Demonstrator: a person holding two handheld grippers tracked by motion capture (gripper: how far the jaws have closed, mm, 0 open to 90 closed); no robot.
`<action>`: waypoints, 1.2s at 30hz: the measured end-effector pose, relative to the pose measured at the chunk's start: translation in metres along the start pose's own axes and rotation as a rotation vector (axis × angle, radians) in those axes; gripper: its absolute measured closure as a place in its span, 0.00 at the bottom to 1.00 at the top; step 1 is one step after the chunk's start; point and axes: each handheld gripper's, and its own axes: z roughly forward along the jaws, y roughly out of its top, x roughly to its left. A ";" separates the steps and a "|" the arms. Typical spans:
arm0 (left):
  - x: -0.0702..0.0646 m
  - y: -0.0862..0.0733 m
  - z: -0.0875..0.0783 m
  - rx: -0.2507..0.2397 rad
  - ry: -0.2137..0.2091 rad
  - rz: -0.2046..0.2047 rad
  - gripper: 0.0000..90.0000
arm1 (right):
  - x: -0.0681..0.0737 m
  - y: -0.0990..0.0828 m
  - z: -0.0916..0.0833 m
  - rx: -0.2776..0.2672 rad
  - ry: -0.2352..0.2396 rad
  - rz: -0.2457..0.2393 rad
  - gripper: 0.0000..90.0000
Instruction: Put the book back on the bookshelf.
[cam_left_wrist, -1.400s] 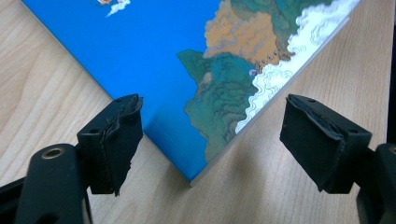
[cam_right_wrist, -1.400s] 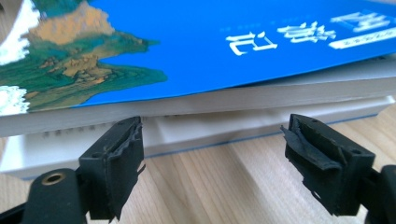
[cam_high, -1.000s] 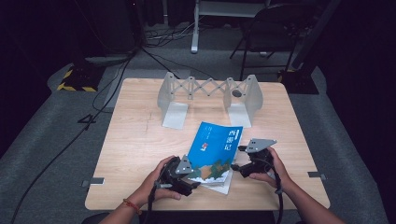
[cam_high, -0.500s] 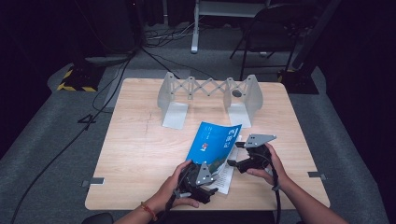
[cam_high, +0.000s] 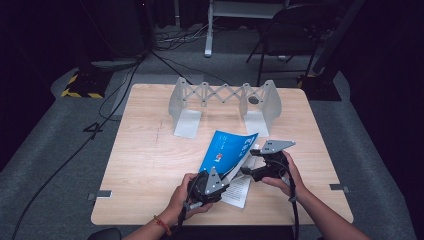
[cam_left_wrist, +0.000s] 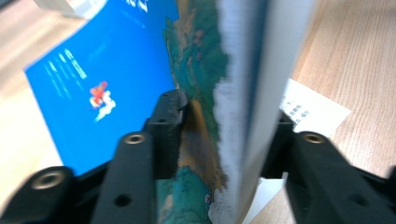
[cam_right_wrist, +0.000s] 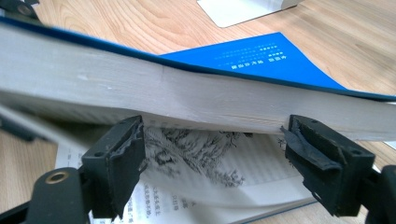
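Observation:
A book with a blue cover (cam_high: 226, 150) is propped up at a tilt near the table's front, and a white page (cam_high: 239, 191) lies flat on the wood under it. My left gripper (cam_high: 210, 184) is shut on the book's lower edge; its jaws pinch the cover and page block (cam_left_wrist: 224, 116) between them. My right gripper (cam_high: 251, 169) stands open at the book's right side. Its jaws are wide apart just below the lifted page block (cam_right_wrist: 187, 98), over an illustrated page (cam_right_wrist: 196, 149).
A grey expandable book rack (cam_high: 224, 102) with two end plates stands at the back middle of the wooden table (cam_high: 145, 160). A chair (cam_high: 290, 30) and cables (cam_high: 125, 80) are on the floor beyond.
My left gripper has moved right along the front edge and lifted the book's cover and pages to a steeper tilt. The right gripper has stayed at the book's right edge.

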 end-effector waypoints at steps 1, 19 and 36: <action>0.002 0.000 -0.001 -0.002 -0.005 -0.001 0.71 | -0.001 -0.001 -0.001 -0.001 0.002 0.000 0.23; 0.041 -0.018 -0.028 -0.028 -0.118 0.005 0.81 | 0.002 -0.004 -0.021 -0.066 0.023 -0.171 0.29; 0.050 -0.031 -0.040 -0.010 -0.146 0.006 0.80 | -0.007 0.005 0.018 0.089 0.019 -0.376 0.35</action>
